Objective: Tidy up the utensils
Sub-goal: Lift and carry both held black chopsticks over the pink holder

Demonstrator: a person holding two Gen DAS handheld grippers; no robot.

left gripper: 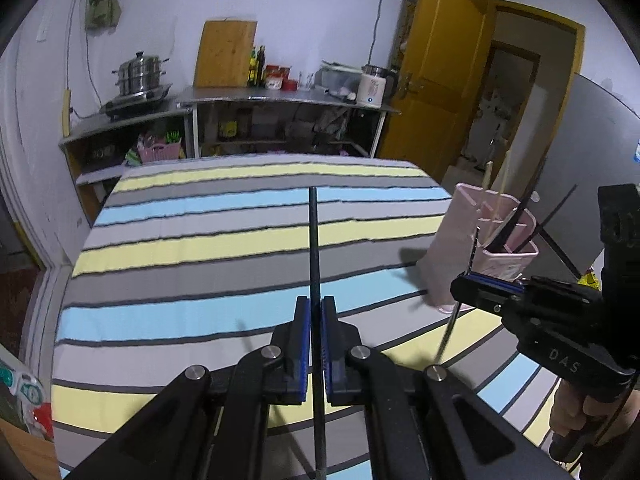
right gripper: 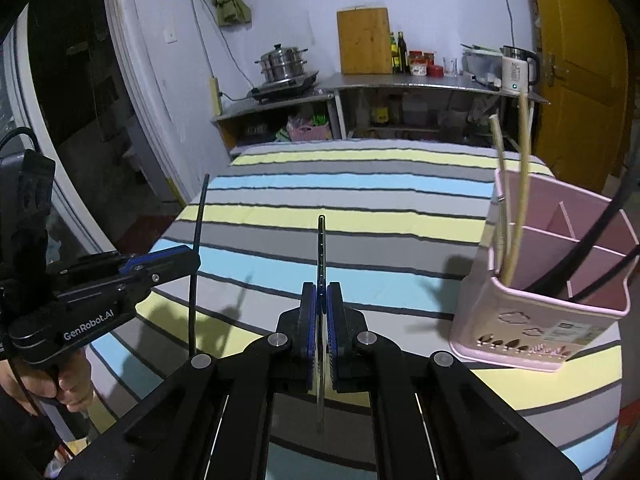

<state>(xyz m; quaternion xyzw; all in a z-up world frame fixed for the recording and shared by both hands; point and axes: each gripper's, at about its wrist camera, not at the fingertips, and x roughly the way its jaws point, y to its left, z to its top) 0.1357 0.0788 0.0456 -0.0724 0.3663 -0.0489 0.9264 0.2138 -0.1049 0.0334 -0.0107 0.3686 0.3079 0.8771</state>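
- Left gripper (left gripper: 315, 344) — clamped on black chopstick (left gripper: 314, 248), upright, above the striped table (left gripper: 200, 248).
- Right gripper (right gripper: 321, 332) — clamped on thin metal chopstick (right gripper: 321, 248).
- Pink utensil holder (right gripper: 532, 320) near table's right edge — bamboo and black sticks inside.
- Likely light, stiff, slippery; best pinched mid-shaft.
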